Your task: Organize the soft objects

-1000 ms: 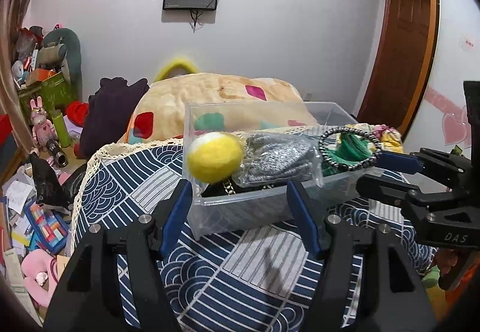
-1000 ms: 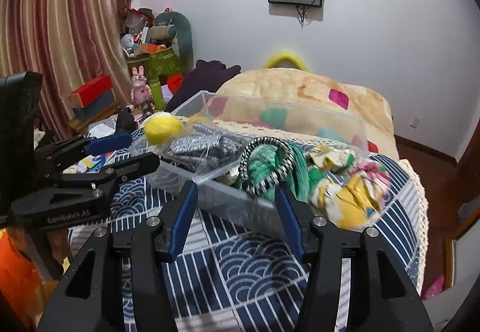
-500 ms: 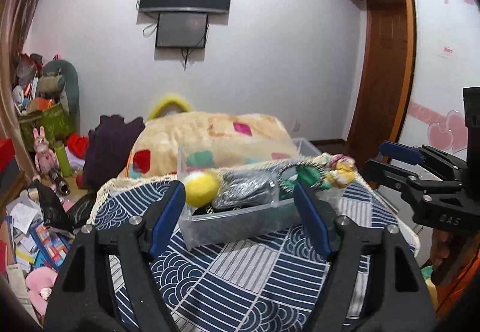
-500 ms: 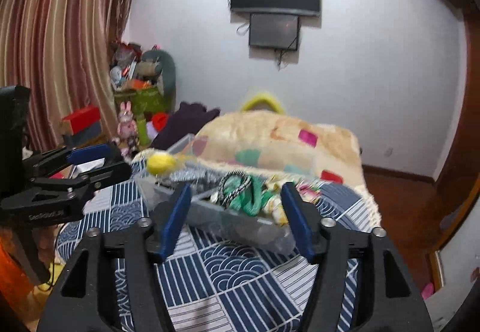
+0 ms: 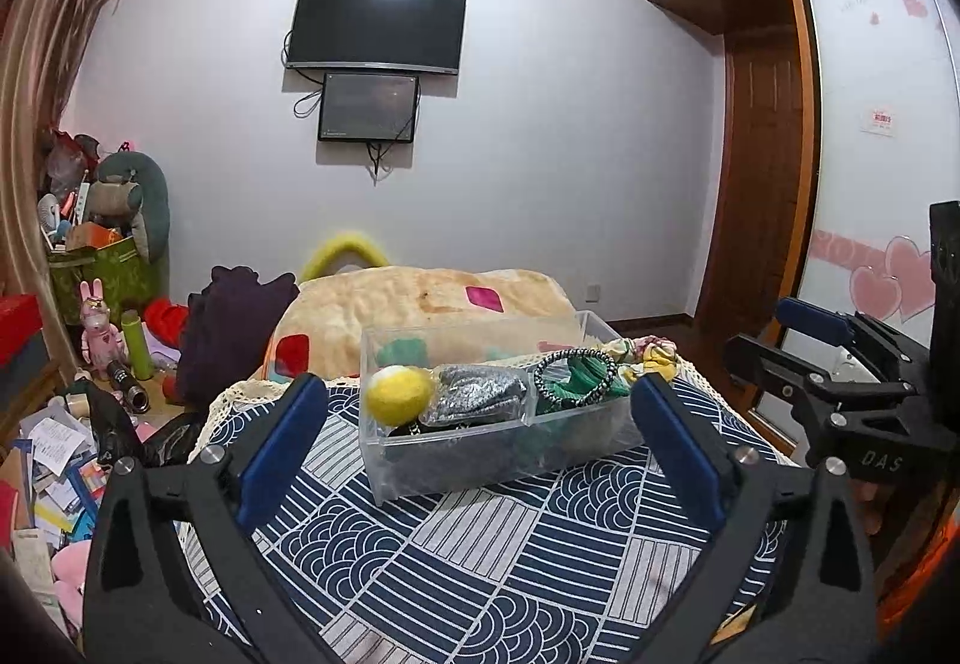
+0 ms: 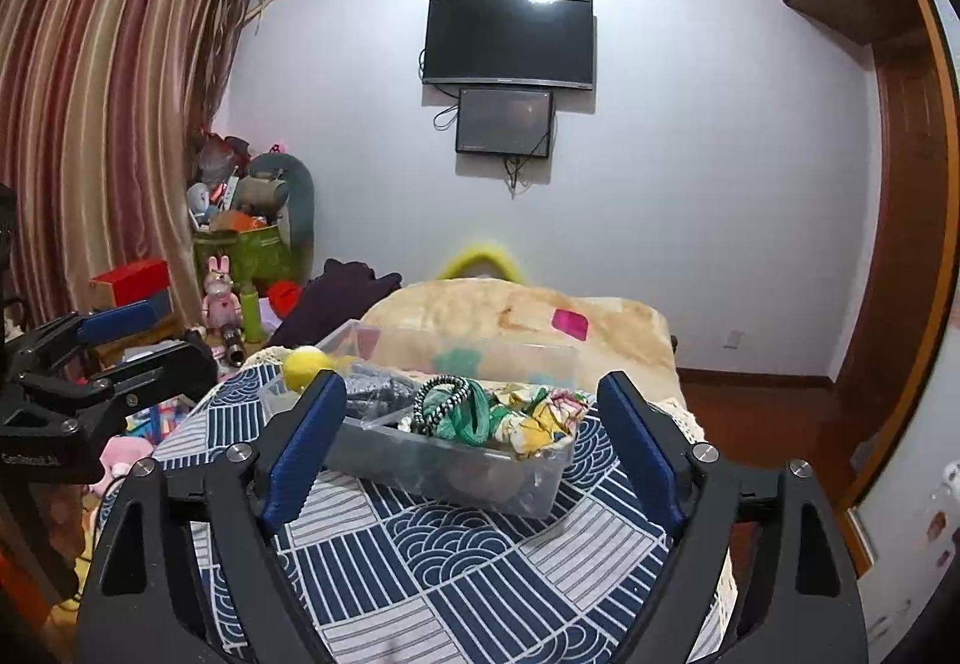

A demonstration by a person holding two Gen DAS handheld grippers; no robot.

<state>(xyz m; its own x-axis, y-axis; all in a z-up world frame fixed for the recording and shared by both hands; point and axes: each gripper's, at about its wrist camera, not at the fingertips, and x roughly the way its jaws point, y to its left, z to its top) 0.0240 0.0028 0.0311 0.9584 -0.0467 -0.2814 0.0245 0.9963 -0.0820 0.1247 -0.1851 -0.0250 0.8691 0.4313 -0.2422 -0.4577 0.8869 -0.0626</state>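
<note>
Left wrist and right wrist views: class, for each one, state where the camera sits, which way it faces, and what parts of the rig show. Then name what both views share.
Left wrist view: sits on the left gripper, facing the clear box and the wall TV; its open fingers show, and the right gripper at the right edge.
Right wrist view: sits on the right gripper, facing the same box; the left gripper shows at left.
Shared: box, yellow ball, patterned cloth, TV.

I'm looking into a home bedroom: a wall-mounted television (image 5: 376,26) above a smaller screen (image 5: 368,107), striped curtains (image 6: 102,123), a wooden wardrobe (image 5: 774,123), a blanket-covered bed (image 5: 420,304), and toys heaped in the corner (image 5: 102,220).
</note>
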